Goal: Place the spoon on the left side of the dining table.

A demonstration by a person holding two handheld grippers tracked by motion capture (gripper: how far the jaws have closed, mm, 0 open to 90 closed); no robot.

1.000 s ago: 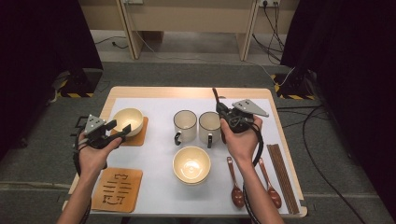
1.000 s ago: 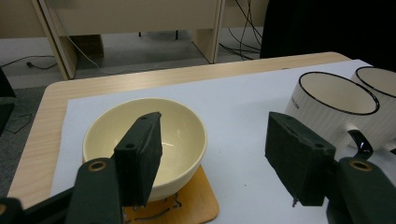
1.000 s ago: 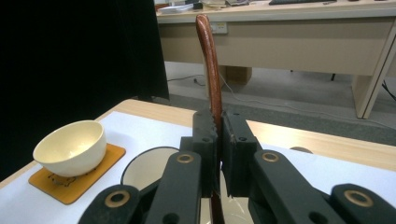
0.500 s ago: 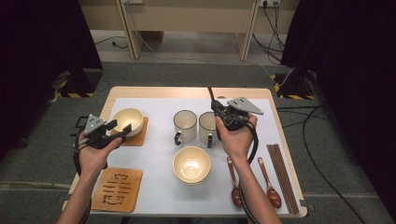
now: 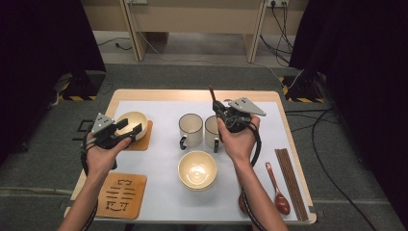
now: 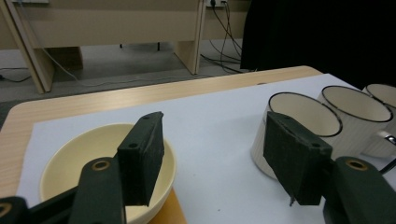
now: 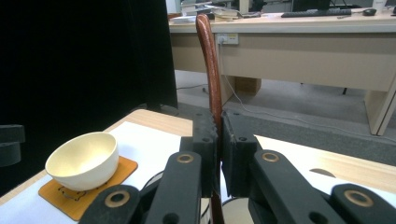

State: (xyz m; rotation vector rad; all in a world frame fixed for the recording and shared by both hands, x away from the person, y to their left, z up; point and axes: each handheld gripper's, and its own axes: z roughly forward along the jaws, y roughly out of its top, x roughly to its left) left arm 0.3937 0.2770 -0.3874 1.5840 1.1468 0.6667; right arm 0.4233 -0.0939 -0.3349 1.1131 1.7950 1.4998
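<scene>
My right gripper (image 5: 220,109) is shut on the handle of a brown wooden spoon (image 5: 211,94), which stands upright above the right-hand one of two white mugs (image 5: 210,131). In the right gripper view the spoon handle (image 7: 210,56) rises between the closed jaws of that gripper (image 7: 219,135). The spoon's bowl end is hidden below the jaws. My left gripper (image 5: 129,126) is open beside a cream bowl (image 5: 130,119) on a brown coaster (image 5: 145,140). The left gripper view has the gripper (image 6: 215,154) with jaws wide apart, the bowl (image 6: 79,158) at left and the left mug (image 6: 303,116) at right.
The left mug (image 5: 190,128) stands beside the right one. A second cream bowl (image 5: 197,169) sits at the front centre. A patterned coaster (image 5: 120,195) lies front left. Another wooden spoon (image 5: 277,186) and brown chopsticks (image 5: 291,183) lie at the right edge.
My right gripper has carried the spoon leftward, from right of the mugs to above the right mug. The left gripper has stayed put.
</scene>
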